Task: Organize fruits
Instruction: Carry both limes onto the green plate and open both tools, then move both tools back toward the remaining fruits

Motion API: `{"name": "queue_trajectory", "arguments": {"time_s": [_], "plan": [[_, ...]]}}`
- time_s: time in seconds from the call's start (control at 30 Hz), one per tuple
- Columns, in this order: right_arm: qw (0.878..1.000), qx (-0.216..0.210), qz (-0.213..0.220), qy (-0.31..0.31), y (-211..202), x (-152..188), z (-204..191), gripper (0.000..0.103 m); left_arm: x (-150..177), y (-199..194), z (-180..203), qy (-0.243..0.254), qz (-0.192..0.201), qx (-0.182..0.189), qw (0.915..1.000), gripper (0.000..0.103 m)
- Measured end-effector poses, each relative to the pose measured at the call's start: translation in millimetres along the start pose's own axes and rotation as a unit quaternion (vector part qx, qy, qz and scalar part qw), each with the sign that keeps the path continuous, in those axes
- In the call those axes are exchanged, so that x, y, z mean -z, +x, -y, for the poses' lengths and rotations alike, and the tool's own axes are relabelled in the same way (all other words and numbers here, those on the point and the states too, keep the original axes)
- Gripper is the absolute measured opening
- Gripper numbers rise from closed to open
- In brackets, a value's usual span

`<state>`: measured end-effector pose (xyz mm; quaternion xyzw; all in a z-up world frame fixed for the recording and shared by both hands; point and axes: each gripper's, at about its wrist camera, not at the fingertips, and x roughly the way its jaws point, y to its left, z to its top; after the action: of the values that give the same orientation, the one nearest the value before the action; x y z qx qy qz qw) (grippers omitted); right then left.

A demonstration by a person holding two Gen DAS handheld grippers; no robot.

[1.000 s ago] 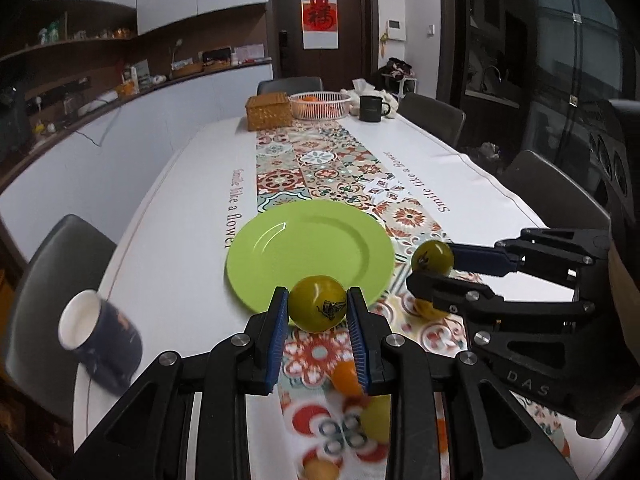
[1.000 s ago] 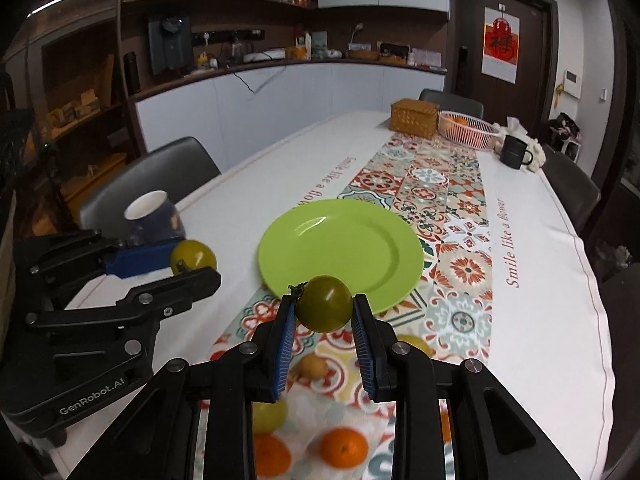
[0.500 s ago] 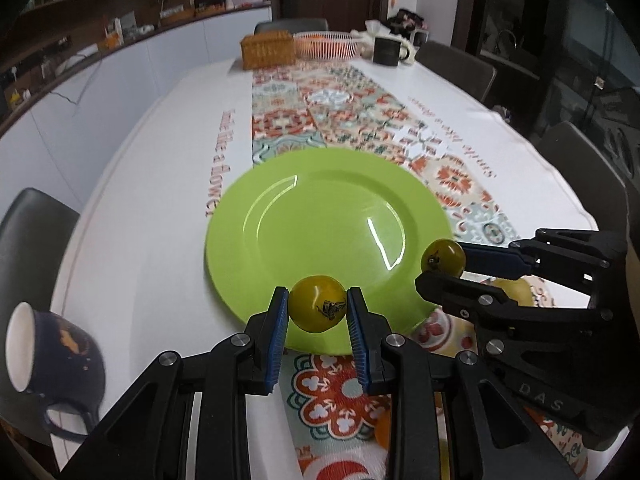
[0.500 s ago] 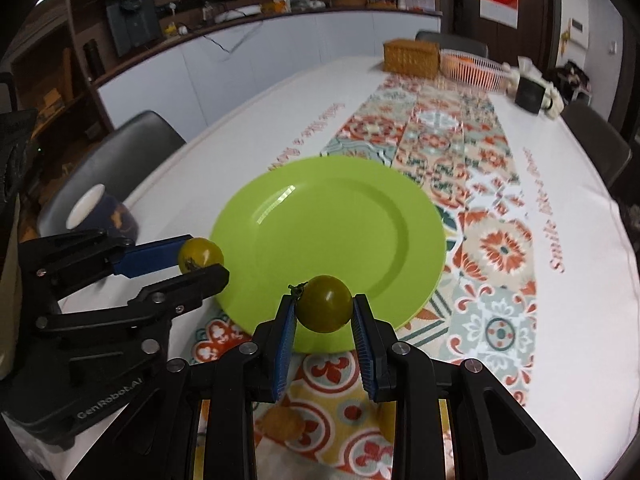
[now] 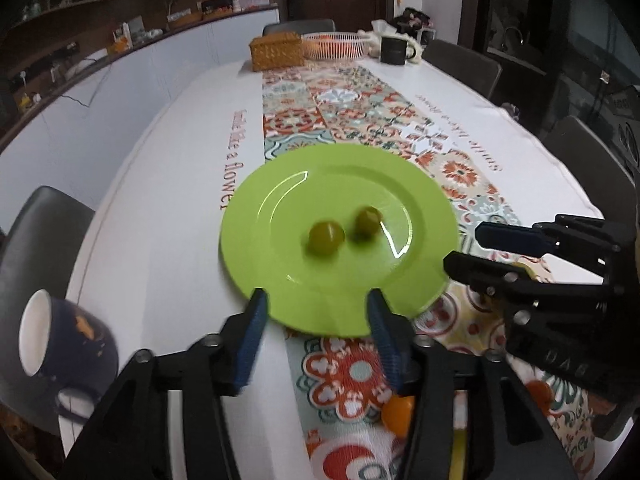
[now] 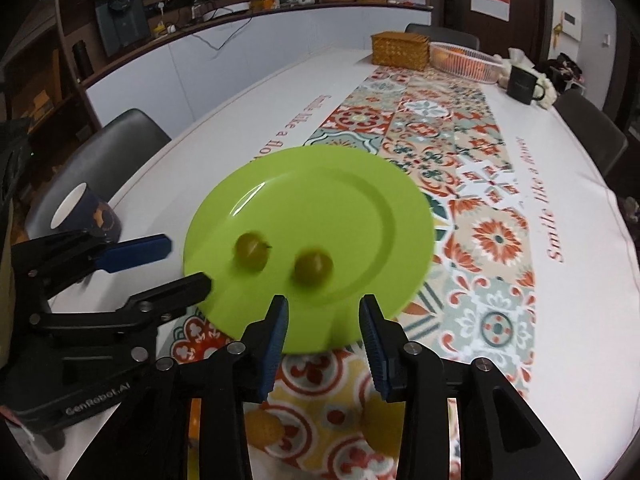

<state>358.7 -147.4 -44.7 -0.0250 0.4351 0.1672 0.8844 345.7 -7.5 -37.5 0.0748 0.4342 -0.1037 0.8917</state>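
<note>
Two small green fruits lie blurred side by side on the green plate (image 5: 280, 280): one (image 5: 326, 237) left of the other (image 5: 369, 221) in the left wrist view, and they (image 6: 251, 251) (image 6: 313, 265) show likewise on the plate (image 6: 380, 208) in the right wrist view. My left gripper (image 5: 316, 320) is open and empty at the plate's near rim; it also shows at the left of the right wrist view (image 6: 182, 262). My right gripper (image 6: 322, 330) is open and empty at the near rim; it also shows at the right of the left wrist view (image 5: 468, 248).
Orange (image 5: 398, 410) and yellow (image 6: 264, 426) fruits lie on the patterned runner under the grippers. A dark blue mug (image 5: 64, 356) stands at the near left. A wicker box (image 5: 276, 53), a white basket (image 5: 334, 45) and a black mug (image 5: 394, 50) stand at the far end.
Both grippers opened and let go of their green fruits, which now lie on the plate. Both grippers have drawn back to the plate's near rim.
</note>
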Motion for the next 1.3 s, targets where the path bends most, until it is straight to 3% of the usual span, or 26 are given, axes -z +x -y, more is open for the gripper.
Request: {"name": "queue_trajectory", "arguments": {"time_s": [0.43,0.77,0.9,1.3], "plan": [[0.997,0.017,0.080,-0.004,-93,42,-19,0.055,44,-88,11,-0.016,0.063,-0.046,0.9968,0.080],[0.992,0.033,0.121,-0.015,-145,74,-38,0.065,78,-148,14,-0.041,0.101,-0.064,0.9920,0.091],[0.990,0.035,0.137,-0.015,-163,83,-43,0.073,95,-163,17,-0.048,0.103,-0.063,0.9915,0.092],[0.988,0.052,0.140,-0.027,-178,118,-64,0.073,137,-176,20,-0.062,0.087,-0.071,0.9917,0.092]]}}
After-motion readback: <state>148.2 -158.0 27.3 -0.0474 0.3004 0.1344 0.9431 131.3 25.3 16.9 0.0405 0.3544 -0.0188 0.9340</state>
